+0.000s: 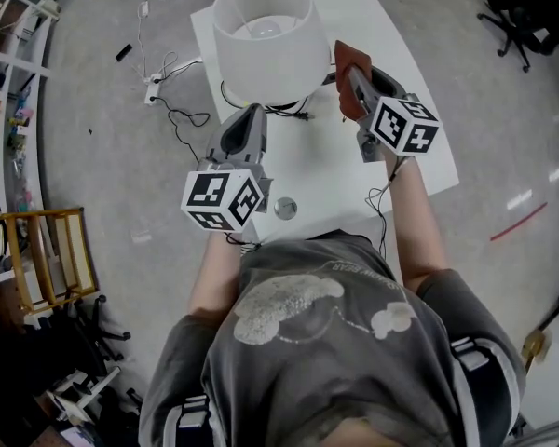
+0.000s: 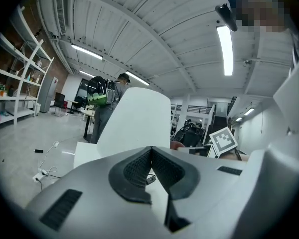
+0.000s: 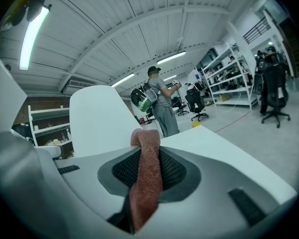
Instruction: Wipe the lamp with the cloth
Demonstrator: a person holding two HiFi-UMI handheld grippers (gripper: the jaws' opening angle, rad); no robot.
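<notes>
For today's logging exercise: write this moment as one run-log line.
right gripper: shut on cloth | left gripper: shut, empty | lamp: upright on table

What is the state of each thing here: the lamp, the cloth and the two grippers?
Lamp: upright on the table.
Cloth: clamped in the right gripper, beside the lamp.
Left gripper: shut, empty.
Right gripper: shut on the cloth.

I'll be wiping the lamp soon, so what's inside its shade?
Through the open top of the shade, the head view shows a pale bulb. The shade covers the stem; only the dark edge of the base and a cord show beneath it.
</notes>
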